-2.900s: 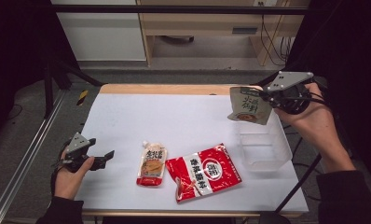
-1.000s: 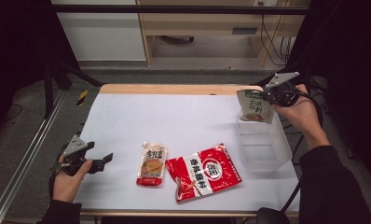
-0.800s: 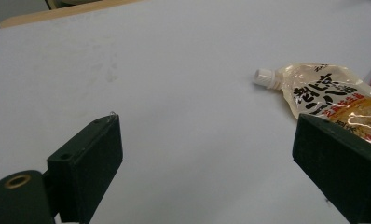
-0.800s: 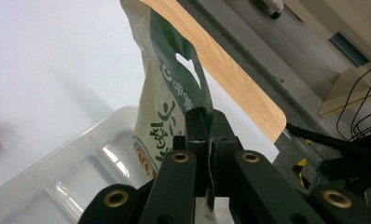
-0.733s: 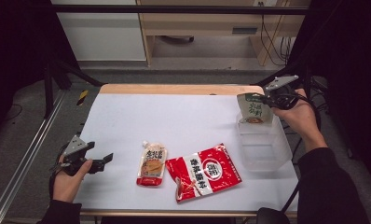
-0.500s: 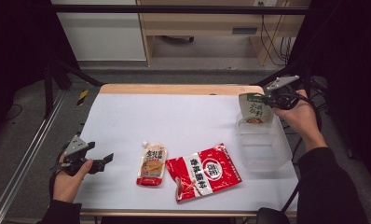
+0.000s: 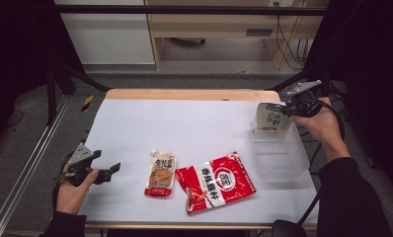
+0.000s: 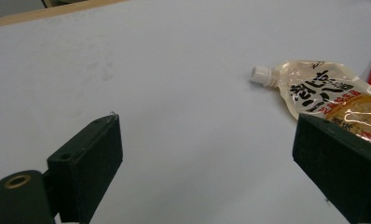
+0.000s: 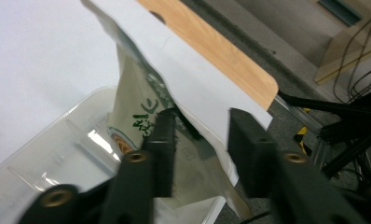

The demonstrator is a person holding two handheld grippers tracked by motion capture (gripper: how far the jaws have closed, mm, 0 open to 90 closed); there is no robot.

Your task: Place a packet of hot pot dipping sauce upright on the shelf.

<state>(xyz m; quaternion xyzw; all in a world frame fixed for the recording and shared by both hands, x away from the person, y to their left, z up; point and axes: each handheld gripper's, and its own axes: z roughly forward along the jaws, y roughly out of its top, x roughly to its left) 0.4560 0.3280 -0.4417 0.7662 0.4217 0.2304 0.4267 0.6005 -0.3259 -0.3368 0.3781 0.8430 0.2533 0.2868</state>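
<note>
Lowered green pouch [image 7: 272,117] upright inside clear tub [image 7: 279,155], right tool [image 7: 286,109] just loosened, jaws apart.

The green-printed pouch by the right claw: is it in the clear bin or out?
In: the green-printed pouch stands with its lower end inside the clear bin, leaning on the far wall.

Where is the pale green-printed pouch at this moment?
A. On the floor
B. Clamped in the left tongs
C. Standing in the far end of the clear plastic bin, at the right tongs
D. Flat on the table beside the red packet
C: the pale green-printed pouch stands in the clear plastic bin at its far end, between the parted jaws of the right tongs, which have just been opening.
</note>
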